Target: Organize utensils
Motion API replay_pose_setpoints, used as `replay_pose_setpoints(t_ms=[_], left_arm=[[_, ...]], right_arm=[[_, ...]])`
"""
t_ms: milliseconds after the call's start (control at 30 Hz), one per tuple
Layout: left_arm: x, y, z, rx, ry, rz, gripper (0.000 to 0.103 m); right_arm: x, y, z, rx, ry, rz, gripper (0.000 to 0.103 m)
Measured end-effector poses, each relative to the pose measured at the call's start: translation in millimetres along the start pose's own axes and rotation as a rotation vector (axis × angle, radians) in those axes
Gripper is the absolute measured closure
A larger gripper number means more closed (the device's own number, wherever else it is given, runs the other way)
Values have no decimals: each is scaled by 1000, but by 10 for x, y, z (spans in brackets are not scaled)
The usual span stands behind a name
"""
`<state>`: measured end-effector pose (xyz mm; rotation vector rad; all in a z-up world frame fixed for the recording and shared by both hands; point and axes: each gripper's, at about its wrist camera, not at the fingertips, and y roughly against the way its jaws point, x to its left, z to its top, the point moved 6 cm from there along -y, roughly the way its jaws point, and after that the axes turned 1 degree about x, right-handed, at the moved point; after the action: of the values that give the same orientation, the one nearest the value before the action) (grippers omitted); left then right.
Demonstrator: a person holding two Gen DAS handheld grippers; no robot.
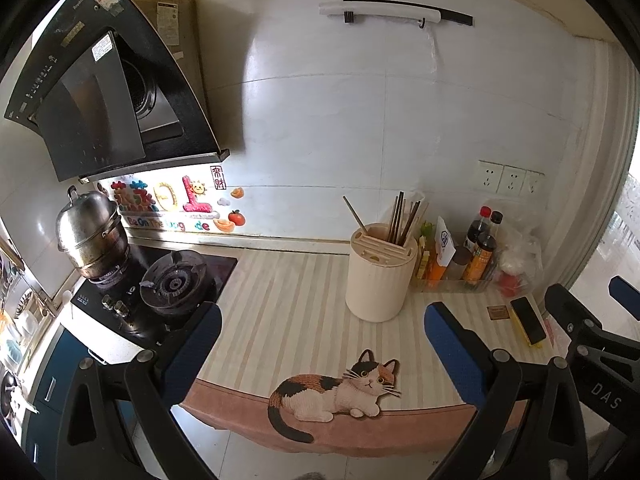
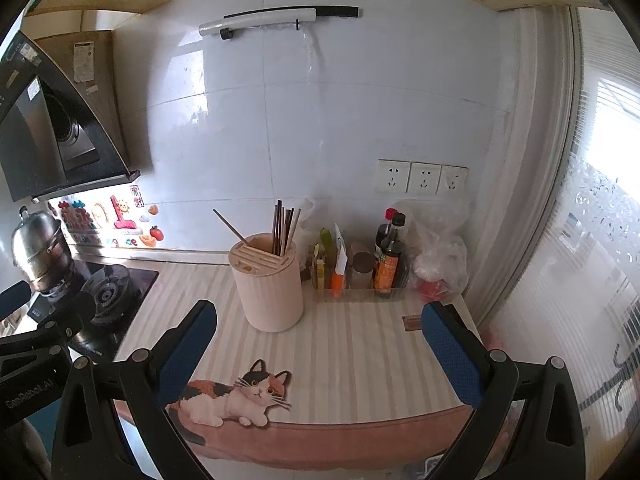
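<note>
Chopsticks [image 1: 402,218] stand in a holder [image 1: 380,276] on the striped counter [image 1: 280,300]; both claws [image 1: 324,344] [image 2: 320,344] released.

The left claw [image 1: 322,348] hangs with its blue pads wide apart and nothing between them, above the front edge of the striped surface [image 1: 280,300]. A cream utensil holder [image 1: 378,276] stands upright toward the back edge, chopsticks [image 1: 400,218] rising from its slotted top. A phone [image 1: 528,320] lies near the right edge, beside the right claw [image 1: 592,300].
</note>
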<state>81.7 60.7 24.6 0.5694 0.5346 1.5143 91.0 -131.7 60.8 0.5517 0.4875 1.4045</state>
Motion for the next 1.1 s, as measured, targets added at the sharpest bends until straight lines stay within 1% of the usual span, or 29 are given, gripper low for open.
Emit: replay_pose_setpoints(t_ms=[1100], left_arm=[[-10,-42,44,-10,-3,0,0]], right_arm=[[19,-63,31,-1,11,-13,0]])
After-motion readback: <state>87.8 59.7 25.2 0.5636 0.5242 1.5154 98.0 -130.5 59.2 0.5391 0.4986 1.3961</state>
